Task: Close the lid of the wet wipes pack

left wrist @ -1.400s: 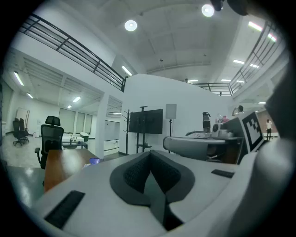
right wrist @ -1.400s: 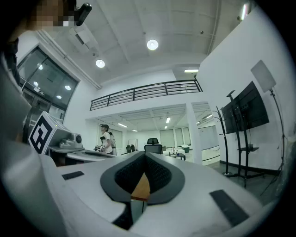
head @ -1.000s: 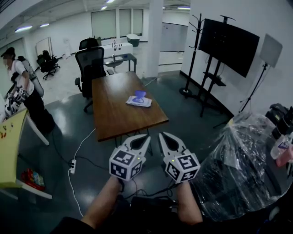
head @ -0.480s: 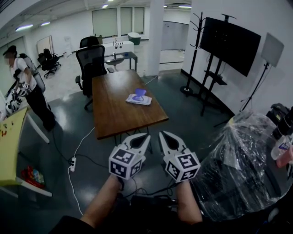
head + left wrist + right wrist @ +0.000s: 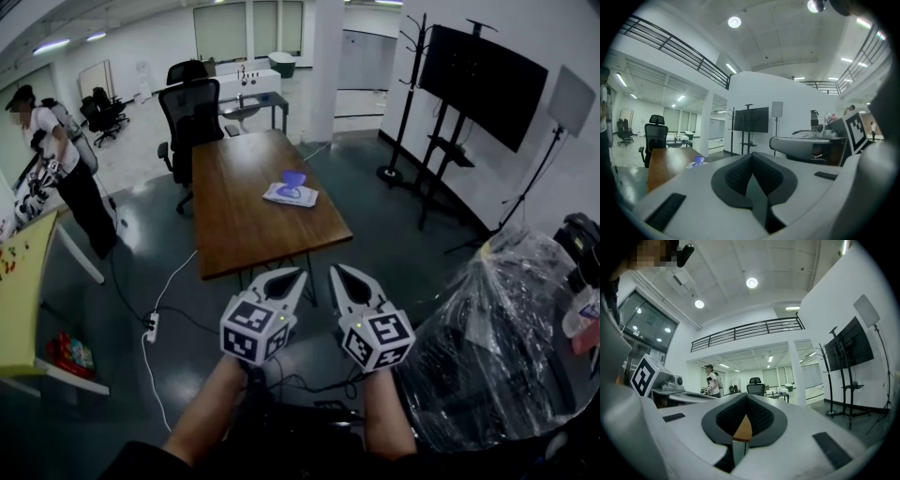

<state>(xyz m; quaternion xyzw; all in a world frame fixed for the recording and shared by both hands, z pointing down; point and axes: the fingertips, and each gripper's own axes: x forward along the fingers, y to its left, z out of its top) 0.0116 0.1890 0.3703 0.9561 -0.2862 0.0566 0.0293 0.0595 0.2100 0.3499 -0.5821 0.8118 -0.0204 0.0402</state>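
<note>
Holding both tongs out in front at about waist height, the person keeps them side by side and roughly level, forearms running straight forward from the lower edge of the head view. The left tongs and right tongs point toward the near end of the wooden worktop but are well apart from it, over the dark floor. The tips lean slightly toward each other without touching. Each marker cube faces up, left cube and right cube. In the left gripper view the left tongs have their tips together, and the ribbed pads form a narrow V with nothing between them. The right gripper view shows the right tongs the same way, closed and empty; only a sliver of brown worktop shows through the gap behind the pads. The wet wipes pack lies flat on the far right part of the worktop with its purple lid standing up, open. A black office chair stands at the far end of the worktop. A second person stands at the left, beside a yellow table.
</note>
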